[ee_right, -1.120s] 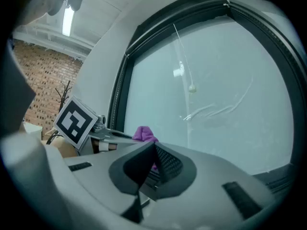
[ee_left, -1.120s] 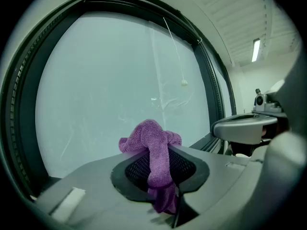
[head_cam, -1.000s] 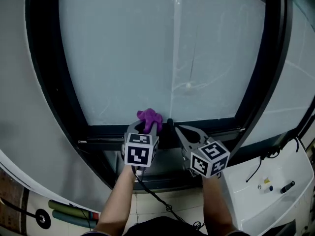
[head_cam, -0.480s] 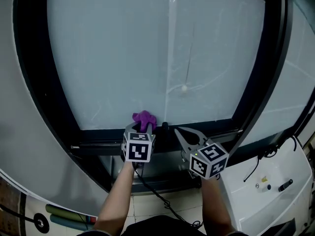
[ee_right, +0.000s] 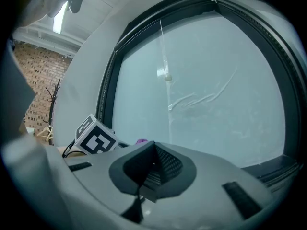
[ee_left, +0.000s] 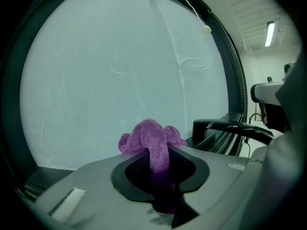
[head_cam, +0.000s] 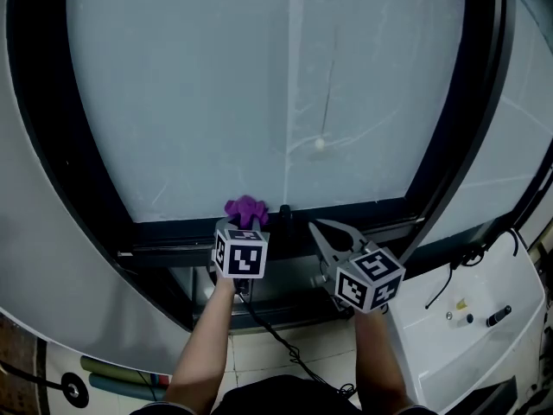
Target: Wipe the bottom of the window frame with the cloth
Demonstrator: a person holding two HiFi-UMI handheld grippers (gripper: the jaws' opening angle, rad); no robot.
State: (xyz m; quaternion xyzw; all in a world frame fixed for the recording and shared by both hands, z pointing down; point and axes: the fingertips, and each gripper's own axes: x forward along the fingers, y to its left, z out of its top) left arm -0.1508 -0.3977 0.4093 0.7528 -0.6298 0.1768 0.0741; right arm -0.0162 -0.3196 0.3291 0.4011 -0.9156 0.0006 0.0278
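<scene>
A bunched purple cloth (head_cam: 245, 210) rests against the glass right above the black bottom window frame (head_cam: 164, 242). My left gripper (head_cam: 242, 225) is shut on it. In the left gripper view the cloth (ee_left: 151, 139) bulges out over the closed jaws of my left gripper (ee_left: 158, 166), with pale glass behind. My right gripper (head_cam: 323, 232) hovers just to the right over the same frame, shut and holding nothing. In the right gripper view, my right gripper (ee_right: 152, 165) has its jaws together, and the left gripper's marker cube (ee_right: 95, 137) and a sliver of the cloth (ee_right: 141, 141) show at the left.
A thin cord with a small knob (head_cam: 320, 144) hangs in front of the glass. A white unit (head_cam: 471, 318) with black cables stands at the lower right. Coloured rolls (head_cam: 117, 379) lie on the floor at lower left. A black cable (head_cam: 276, 344) trails from the left gripper.
My left gripper has slid the purple cloth a little to the left along the bottom frame. The right gripper has stayed almost where it was, still shut.
</scene>
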